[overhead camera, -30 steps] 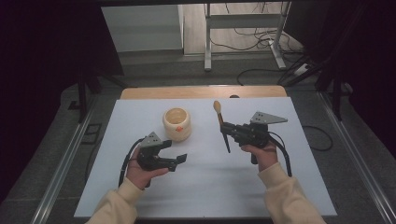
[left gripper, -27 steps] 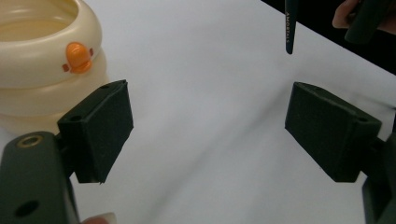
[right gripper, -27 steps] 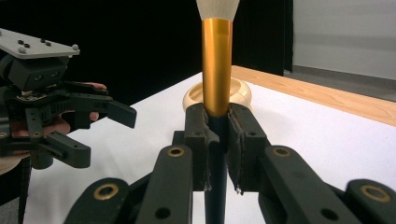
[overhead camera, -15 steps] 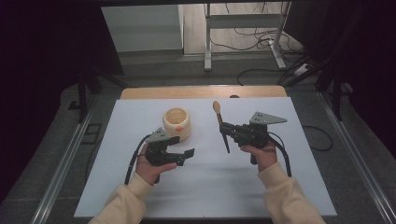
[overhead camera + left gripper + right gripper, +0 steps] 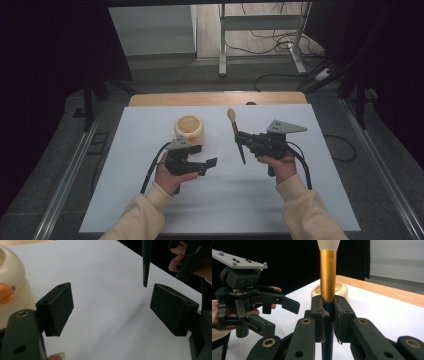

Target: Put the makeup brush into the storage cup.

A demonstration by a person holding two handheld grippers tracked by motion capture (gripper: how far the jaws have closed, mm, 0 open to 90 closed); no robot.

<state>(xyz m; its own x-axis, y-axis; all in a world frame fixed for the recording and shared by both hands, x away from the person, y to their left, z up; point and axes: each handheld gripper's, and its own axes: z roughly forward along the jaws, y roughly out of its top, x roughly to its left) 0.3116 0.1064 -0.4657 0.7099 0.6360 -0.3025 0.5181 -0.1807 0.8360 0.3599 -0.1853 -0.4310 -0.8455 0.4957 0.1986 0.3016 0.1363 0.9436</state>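
The makeup brush [image 5: 328,277] stood upright, clamped between the right gripper [image 5: 328,315]'s jaws just below its gold ferrule, bristles above them. We judged it light, stiff and slick, best held there; the left gripper [image 5: 112,310]'s jaws were apart, empty, beside the duck-faced cup [image 5: 190,129].

Taking the cream cup [image 5: 190,129] as landmark: the white table [image 5: 150,200] lies bare on the side of it toward the person and out to the left edge. Just beside the cup, on the person's side, the left gripper [image 5: 207,166] stands with jaws wide apart, blocking that approach. To the cup's right, the brush [image 5: 236,135] pinched upright in the right gripper [image 5: 242,138] bars the way; a narrow lane stays between cup and brush.
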